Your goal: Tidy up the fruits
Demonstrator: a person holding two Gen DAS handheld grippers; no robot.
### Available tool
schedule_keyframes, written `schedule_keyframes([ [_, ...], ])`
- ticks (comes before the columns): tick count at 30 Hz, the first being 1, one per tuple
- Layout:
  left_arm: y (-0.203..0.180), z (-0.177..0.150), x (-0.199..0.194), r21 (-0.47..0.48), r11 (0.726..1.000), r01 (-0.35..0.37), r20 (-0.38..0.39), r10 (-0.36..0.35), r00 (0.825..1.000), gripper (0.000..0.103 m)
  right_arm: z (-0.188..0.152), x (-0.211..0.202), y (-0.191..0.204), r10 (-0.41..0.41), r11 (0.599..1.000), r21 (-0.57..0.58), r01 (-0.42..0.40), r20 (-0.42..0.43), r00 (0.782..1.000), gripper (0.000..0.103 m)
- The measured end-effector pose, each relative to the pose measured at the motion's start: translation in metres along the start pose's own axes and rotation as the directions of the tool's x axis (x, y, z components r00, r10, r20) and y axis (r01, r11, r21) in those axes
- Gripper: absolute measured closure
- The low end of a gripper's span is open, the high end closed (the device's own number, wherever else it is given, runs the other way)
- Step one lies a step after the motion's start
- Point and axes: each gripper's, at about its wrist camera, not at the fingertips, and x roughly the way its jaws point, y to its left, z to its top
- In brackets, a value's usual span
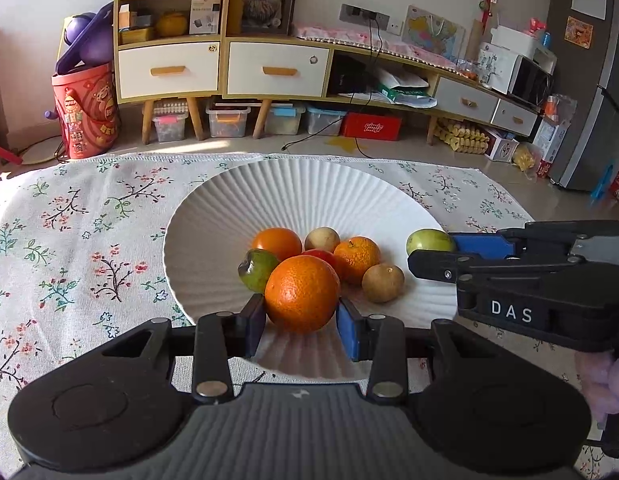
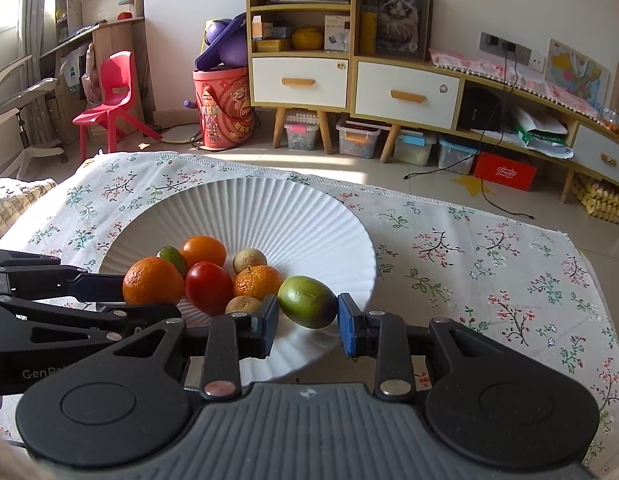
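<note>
A white ribbed plate sits on a flowered tablecloth and holds several fruits. My left gripper is shut on a large orange over the plate's near side; it also shows in the right wrist view. My right gripper is shut on a green fruit over the plate's right part, seen too in the left wrist view. In the plate lie a red tomato, a small orange, an orange tomato, a second green fruit and two small brown fruits.
The flowered tablecloth covers the table around the plate. The table's far edge runs behind the plate. Beyond it stand a cabinet, storage boxes and a red bucket on the floor.
</note>
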Motion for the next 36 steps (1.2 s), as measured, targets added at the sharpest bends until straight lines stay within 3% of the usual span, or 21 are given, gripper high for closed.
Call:
schedule_keyframes([
  [6, -0.001, 0.001, -0.001, 0.002, 1.000, 0.001, 0.001, -0.001, 1.000, 0.078, 0.001, 0.000, 0.001, 0.008, 1.000, -0.002, -0.008, -0.003, 1.000, 0.073],
  [18, -0.006, 0.005, -0.021, 0.014, 1.000, 0.012, 0.044, -0.012, 0.999, 0.046, 0.001, -0.022, -0.006, 0.027, 0.999, 0.036, -0.028, 0.025, 0.999, 0.057],
  [20, -0.004, 0.003, -0.028, 0.001, 1.000, 0.006, 0.052, -0.006, 0.999, 0.042, -0.001, -0.030, -0.008, 0.030, 0.999, 0.042, -0.031, 0.031, 0.999, 0.048],
  [22, -0.001, 0.000, -0.034, -0.018, 1.000, -0.002, 0.048, 0.003, 0.999, 0.036, -0.004, -0.036, -0.008, 0.028, 0.999, 0.040, -0.029, 0.032, 0.999, 0.047],
  [36, -0.002, -0.030, -0.068, -0.092, 0.994, -0.057, -0.006, 0.056, 0.998, 0.018, -0.029, -0.063, 0.008, -0.032, 0.997, 0.071, 0.032, -0.006, 0.999, 0.034],
])
